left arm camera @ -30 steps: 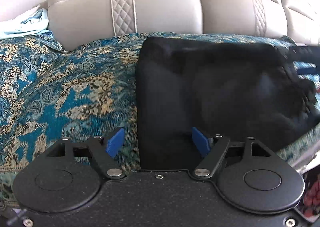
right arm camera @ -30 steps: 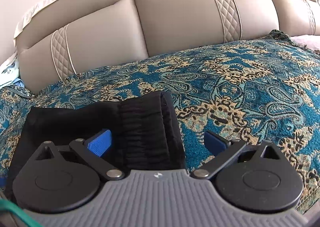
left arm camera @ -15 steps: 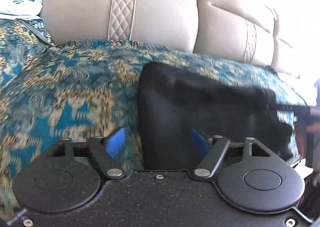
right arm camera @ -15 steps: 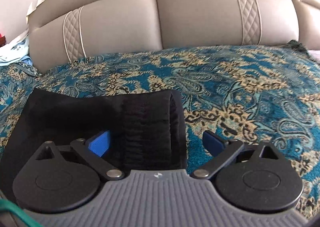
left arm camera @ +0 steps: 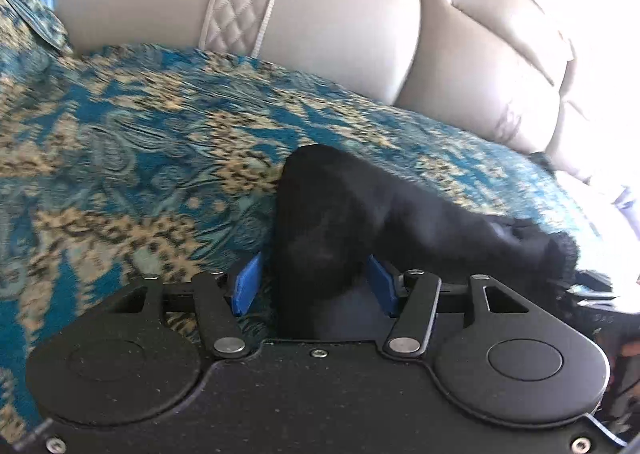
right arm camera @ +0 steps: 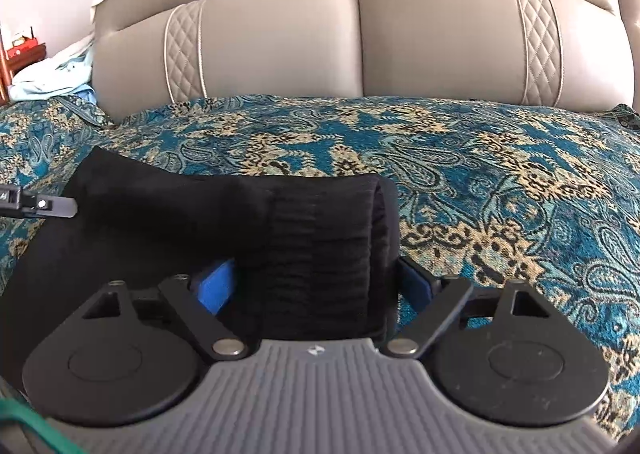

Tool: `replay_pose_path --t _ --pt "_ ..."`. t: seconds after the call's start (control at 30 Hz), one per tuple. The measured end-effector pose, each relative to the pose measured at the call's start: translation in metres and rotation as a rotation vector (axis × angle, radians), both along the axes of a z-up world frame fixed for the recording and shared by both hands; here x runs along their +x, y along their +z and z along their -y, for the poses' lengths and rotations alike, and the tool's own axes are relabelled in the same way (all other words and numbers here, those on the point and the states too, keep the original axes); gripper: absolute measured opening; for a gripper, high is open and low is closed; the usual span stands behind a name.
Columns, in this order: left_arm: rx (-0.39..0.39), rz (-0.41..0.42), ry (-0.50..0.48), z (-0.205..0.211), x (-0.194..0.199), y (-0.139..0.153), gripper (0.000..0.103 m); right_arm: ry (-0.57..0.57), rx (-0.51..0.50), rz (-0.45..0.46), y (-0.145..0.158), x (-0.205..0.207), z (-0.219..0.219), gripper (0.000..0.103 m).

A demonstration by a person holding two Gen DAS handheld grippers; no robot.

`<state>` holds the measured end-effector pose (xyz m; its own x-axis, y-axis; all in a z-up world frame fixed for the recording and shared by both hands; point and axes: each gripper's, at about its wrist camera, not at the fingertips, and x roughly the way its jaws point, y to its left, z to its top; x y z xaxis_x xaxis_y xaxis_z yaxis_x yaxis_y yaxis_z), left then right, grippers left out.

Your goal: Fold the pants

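Left gripper [left arm camera: 314, 284] sits low over the teal-and-gold paisley bedspread [left arm camera: 120, 158], blue fingertips [left arm camera: 247, 286] closed in on a bunched edge of the black pants [left arm camera: 340, 222], fabric pinched between them. From there the pants run rightward as a raised ridge toward the bedspread's right edge, ending in a fuzzy dark end; the view is motion-blurred, so finer detail can't be read. Beige padded headboard [left arm camera: 340, 22] with a quilted diamond strip stands along the bedspread's far edge.

Right gripper [right arm camera: 316, 286] is clamped on the ribbed waistband [right arm camera: 320, 254] of the pants [right arm camera: 160, 214]: both blue pads [right arm camera: 216, 286] press against the gathered black fabric. In this view the pants lie toward the bedspread's near left part, stretched left from the waistband, with the tip of the left gripper [right arm camera: 44, 206] touching their far left end. Bare bedspread [right arm camera: 500, 182] fills the right side. Headboard [right arm camera: 280, 34] behind; pale blue cloth [right arm camera: 52, 78] heaped at the far left corner.
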<state>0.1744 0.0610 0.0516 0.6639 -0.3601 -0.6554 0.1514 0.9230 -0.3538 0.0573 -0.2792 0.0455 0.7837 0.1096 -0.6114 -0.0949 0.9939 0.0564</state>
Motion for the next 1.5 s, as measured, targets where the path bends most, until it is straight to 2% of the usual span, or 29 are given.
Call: replay_pose_path --t 0.13,0.23,0.37,0.43,0.47,0.5,0.53,0.6,0.7,0.73,0.8,0.83,0.87,0.9,0.97,1.03,1.1,1.2,1.5 --pt "-0.135 -0.035 -0.02 -0.01 0.01 -0.005 0.058 -0.01 0.025 0.025 0.001 -0.003 0.0 0.067" --pt "-0.265 -0.049 -0.047 -0.02 0.002 -0.014 0.057 -0.015 0.036 0.037 0.001 -0.005 0.001 0.065" --pt "-0.326 -0.016 -0.03 -0.03 -0.006 -0.025 0.052 -0.024 0.072 0.038 0.001 -0.006 0.006 0.064" --pt "-0.346 -0.012 -0.015 -0.032 -0.003 -0.025 0.056 -0.028 0.068 0.039 0.001 -0.006 0.005 0.064" --pt "-0.347 -0.001 -0.017 -0.03 -0.001 -0.025 0.065 -0.031 0.065 0.04 0.001 -0.006 0.004 0.064" --pt "-0.346 0.011 -0.036 -0.027 -0.001 -0.024 0.08 -0.033 0.065 0.041 0.001 -0.006 0.003 0.064" --pt "-0.337 0.021 -0.053 -0.022 -0.001 -0.022 0.085 -0.037 0.07 0.041 0.001 -0.005 0.002 0.064" --pt "-0.267 0.04 -0.055 -0.008 -0.003 -0.018 0.089 -0.044 0.077 0.041 0.001 -0.005 0.002 0.064" --pt "-0.164 0.058 -0.059 0.009 -0.005 -0.014 0.085 -0.054 0.08 0.041 0.0 -0.006 0.001 0.064" --pt "-0.136 0.058 -0.048 0.011 -0.006 -0.013 0.079 -0.056 0.082 0.042 0.0 -0.006 0.0 0.063" --pt "-0.07 0.053 -0.003 0.014 -0.007 -0.01 0.039 -0.06 0.085 0.043 0.0 -0.006 -0.001 0.062" --pt "-0.043 0.047 0.026 0.012 -0.009 -0.009 0.028 -0.06 0.086 0.043 0.0 -0.005 -0.001 0.061" --pt "-0.041 0.043 0.043 0.008 -0.01 -0.009 0.02 -0.061 0.089 0.042 0.0 -0.005 -0.002 0.059" --pt "-0.05 0.043 0.065 0.003 -0.014 -0.01 0.017 -0.056 0.098 0.042 0.001 -0.005 -0.003 0.056" --pt "-0.004 0.065 0.113 0.004 -0.019 -0.007 0.013 -0.033 0.121 0.034 0.002 -0.002 -0.009 0.051" --pt "0.079 0.107 0.147 0.007 -0.023 -0.002 0.012 0.013 0.067 0.028 0.003 0.003 -0.025 0.049" --pt "0.124 0.122 0.175 0.004 -0.021 0.001 0.011 0.027 0.015 0.028 0.004 0.01 -0.043 0.048" --pt "0.168 0.13 0.222 -0.012 -0.014 0.004 0.01 0.026 0.043 0.021 0.008 0.028 -0.061 0.046" --pt "0.322 0.169 0.35 -0.064 0.066 0.026 0.008 0.088 0.057 0.08 0.019 0.104 -0.128 0.04"
